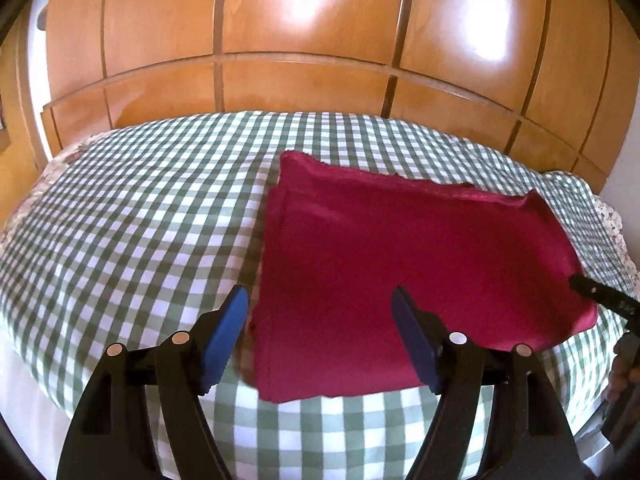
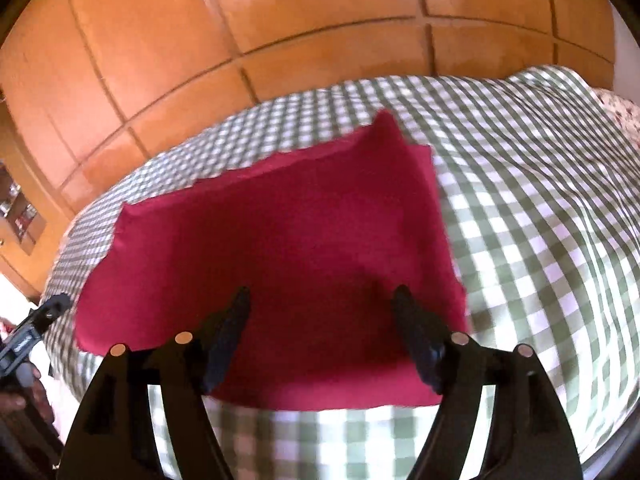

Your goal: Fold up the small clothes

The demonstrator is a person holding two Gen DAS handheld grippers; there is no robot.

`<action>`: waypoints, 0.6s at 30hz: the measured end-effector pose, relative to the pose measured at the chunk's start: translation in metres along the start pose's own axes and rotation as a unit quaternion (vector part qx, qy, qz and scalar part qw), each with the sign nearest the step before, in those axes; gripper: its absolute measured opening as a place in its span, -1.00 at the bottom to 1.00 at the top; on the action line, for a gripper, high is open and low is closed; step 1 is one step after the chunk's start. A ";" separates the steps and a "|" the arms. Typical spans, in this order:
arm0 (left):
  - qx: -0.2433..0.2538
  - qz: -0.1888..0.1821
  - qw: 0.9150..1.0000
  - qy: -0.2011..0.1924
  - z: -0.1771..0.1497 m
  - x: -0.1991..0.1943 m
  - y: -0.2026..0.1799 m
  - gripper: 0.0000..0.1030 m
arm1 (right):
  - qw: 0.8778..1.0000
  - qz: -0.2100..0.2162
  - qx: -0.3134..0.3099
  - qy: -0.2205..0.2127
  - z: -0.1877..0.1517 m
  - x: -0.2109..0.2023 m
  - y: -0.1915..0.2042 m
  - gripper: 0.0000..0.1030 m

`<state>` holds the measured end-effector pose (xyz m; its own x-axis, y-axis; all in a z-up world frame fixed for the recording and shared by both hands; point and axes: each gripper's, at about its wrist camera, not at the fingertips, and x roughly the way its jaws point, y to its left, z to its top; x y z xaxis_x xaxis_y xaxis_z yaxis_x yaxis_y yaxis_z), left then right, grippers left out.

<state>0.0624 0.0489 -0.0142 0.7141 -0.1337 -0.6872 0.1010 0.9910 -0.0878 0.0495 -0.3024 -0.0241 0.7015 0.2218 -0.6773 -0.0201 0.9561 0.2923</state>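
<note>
A dark red garment (image 1: 400, 264) lies folded into a flat rectangle on the green-and-white checked bedcover (image 1: 132, 216). It also shows in the right wrist view (image 2: 280, 248). My left gripper (image 1: 320, 308) is open and empty, hovering over the garment's near left edge. My right gripper (image 2: 322, 304) is open and empty, hovering over the garment's near right part. The right gripper's tip (image 1: 600, 298) shows at the garment's right edge in the left wrist view. The left gripper's tip (image 2: 40, 316) shows at the garment's left edge in the right wrist view.
A tall wooden panelled wardrobe (image 1: 312, 40) stands behind the bed. A floral cover (image 1: 616, 232) shows at the bed's right edge. The bed's near edge drops off below the grippers. The right wrist view is blurred.
</note>
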 end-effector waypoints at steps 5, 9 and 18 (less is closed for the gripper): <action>0.000 0.011 1.000 0.008 -0.008 -0.001 0.010 0.41 | 1.000 -0.005 -0.007 0.001 -0.012 -0.001 0.009 0.43; -0.006 0.022 1.000 0.017 -0.013 0.000 0.020 0.41 | 0.999 -0.028 0.020 -0.012 -0.014 -0.009 -0.008 0.43; -0.054 -0.016 0.997 0.061 -0.027 0.021 0.044 0.41 | 0.995 -0.069 0.077 -0.007 -0.017 -0.014 -0.052 0.33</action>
<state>0.0631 0.0904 -0.0517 0.6215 -0.1699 -0.7648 0.0432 0.9821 -0.1831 0.0289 -0.3517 -0.0415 0.6994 0.0866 -0.7095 0.1865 0.9362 0.2981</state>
